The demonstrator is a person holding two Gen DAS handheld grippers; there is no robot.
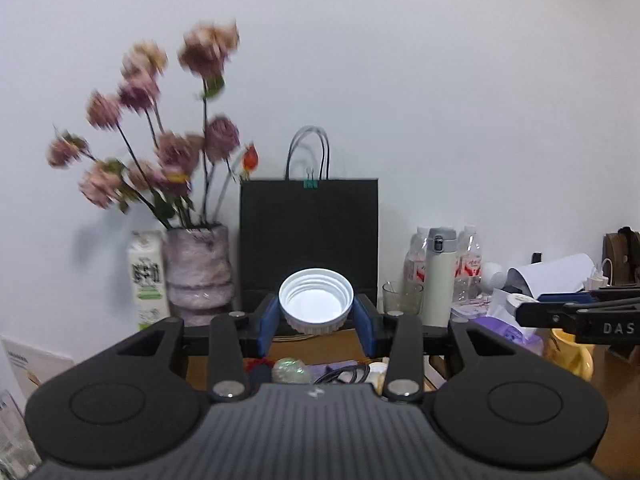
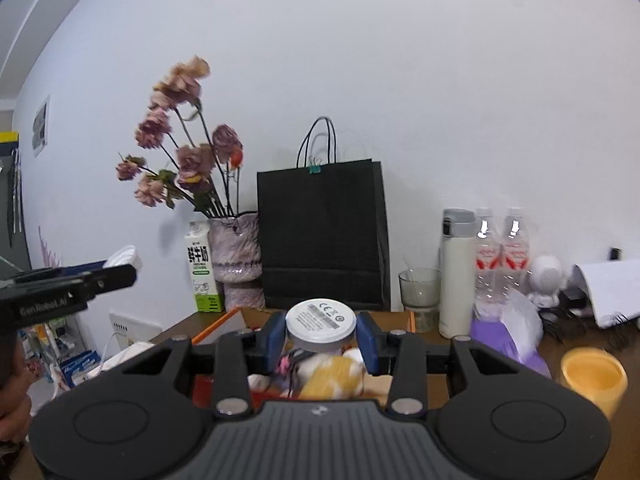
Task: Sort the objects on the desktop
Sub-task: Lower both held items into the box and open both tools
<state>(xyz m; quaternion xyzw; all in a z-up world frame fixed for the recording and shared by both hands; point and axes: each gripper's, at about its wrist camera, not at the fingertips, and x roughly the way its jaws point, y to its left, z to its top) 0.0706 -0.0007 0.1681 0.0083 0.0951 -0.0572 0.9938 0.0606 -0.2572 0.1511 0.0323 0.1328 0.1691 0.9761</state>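
Note:
In the left wrist view my left gripper (image 1: pixel 316 322) is shut on a white ribbed screw lid (image 1: pixel 316 304), held above the desk with its open, threaded side toward the camera. In the right wrist view my right gripper (image 2: pixel 321 334) is shut on a small round white device (image 2: pixel 321 322) whose labelled bottom with a barcode faces up. Both blue pads press on each object's sides. The right gripper's tip (image 1: pixel 576 318) enters the left view from the right. The left gripper's tip (image 2: pixel 76 284) shows at the left of the right view, the white lid (image 2: pixel 125 258) at its end.
Against the wall stand a black paper bag (image 2: pixel 322 236), a vase of dried pink flowers (image 2: pixel 236 252), a milk carton (image 2: pixel 203 266), a glass (image 2: pixel 419 286), a white flask (image 2: pixel 456 272) and water bottles (image 2: pixel 500 252). An open cardboard box (image 2: pixel 244 318) of small items lies below; a yellow cup (image 2: pixel 593 374) stands right.

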